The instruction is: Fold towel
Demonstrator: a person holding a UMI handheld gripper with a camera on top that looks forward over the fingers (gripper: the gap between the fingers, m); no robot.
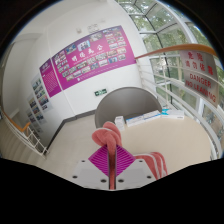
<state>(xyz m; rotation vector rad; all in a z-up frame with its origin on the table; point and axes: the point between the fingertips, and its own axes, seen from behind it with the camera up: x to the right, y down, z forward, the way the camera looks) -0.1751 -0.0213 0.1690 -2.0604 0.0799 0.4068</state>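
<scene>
Across the pale floor point(70, 150), a white wall point(35, 50) carries a long magenta poster board point(88, 55), a curved grey partition point(122, 102) stands below it, and daylight pours through tall gridded windows point(160, 20) beside a railing point(172, 62).

Towel point(106, 133): pink, you hold it pinched in the jaws of the gripper point(110, 158).
Beyond: wall poster point(88, 55), railing point(165, 62).
</scene>
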